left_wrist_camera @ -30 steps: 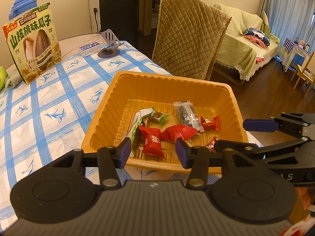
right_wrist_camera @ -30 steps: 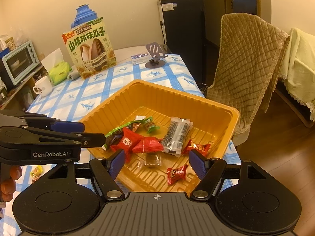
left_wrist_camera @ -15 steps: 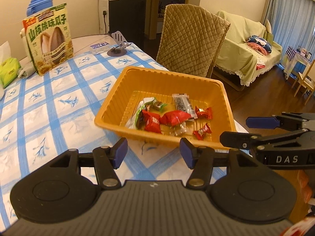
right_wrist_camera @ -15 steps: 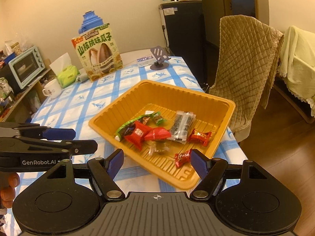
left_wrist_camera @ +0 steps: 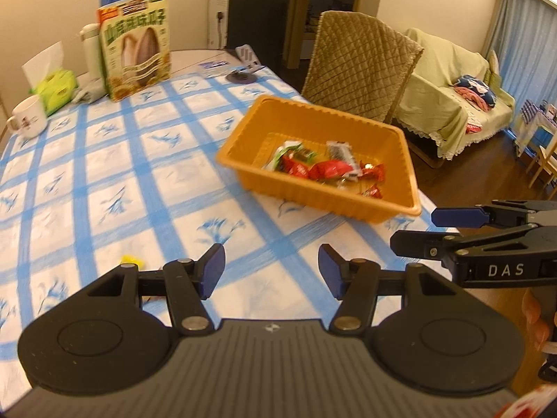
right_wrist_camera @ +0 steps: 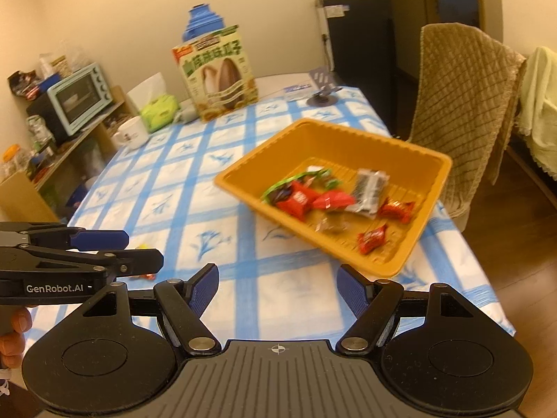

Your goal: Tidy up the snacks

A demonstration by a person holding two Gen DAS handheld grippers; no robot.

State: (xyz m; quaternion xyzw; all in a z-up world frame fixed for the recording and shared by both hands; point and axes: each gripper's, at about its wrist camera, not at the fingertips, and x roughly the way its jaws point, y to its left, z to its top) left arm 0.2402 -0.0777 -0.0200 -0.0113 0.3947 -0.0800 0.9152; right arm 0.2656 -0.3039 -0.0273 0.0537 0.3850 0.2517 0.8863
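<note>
My left tool has just been opening and now gapes, empty, low in its frame over the checked worktop. My right tool also stands wide with nothing between its pads. The orange tray of wrapped snacks sits right of centre.
</note>
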